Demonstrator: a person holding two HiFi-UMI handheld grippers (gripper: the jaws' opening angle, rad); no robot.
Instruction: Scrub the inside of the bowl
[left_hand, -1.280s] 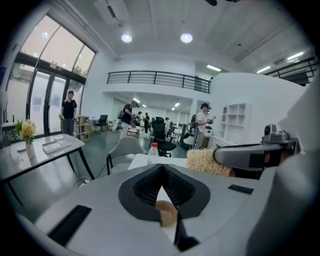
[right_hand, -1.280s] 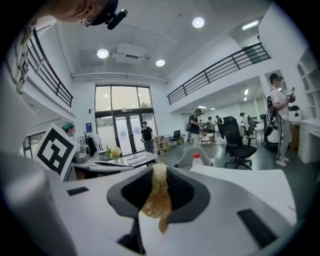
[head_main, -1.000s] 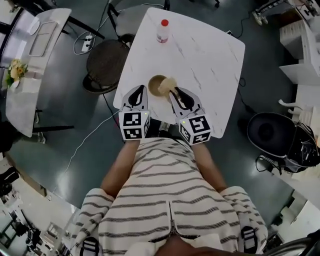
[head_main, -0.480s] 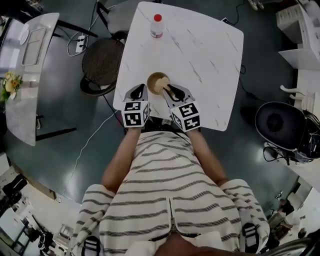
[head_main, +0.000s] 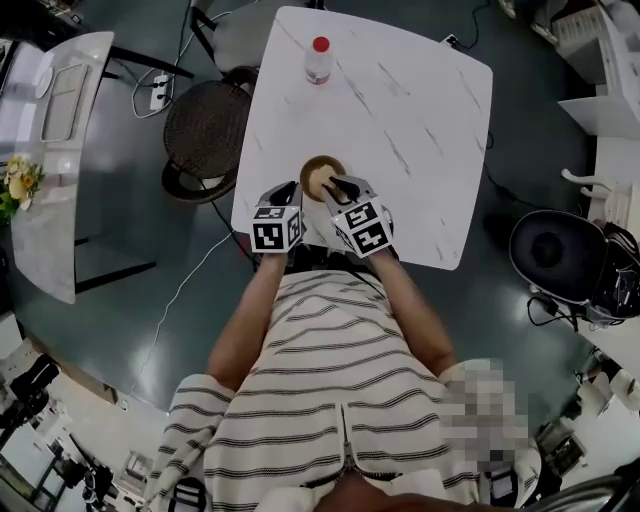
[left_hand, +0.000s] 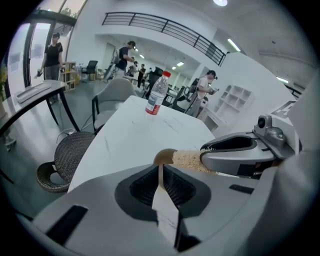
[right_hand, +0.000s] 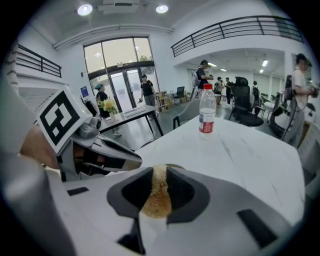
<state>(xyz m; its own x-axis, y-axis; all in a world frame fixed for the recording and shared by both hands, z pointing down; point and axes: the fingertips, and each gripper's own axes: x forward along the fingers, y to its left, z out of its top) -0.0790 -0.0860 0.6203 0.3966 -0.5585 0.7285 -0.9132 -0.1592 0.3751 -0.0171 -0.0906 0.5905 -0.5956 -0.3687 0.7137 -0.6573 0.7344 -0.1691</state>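
A small brown bowl stands near the front left edge of the white marble table. My left gripper sits at the bowl's left side, and in the left gripper view its jaws are closed on the thin rim of the bowl. My right gripper is shut on a tan fibrous sponge. The sponge reaches over the bowl from the right. The bowl's inside is mostly hidden by the jaws.
A clear water bottle with a red cap stands at the table's far side. A round wicker chair is left of the table, and another white table is further left. People stand in the background.
The left gripper has moved in from beside the bowl and closed on its rim. The right gripper has carried the sponge from the bowl's right edge further over the bowl.
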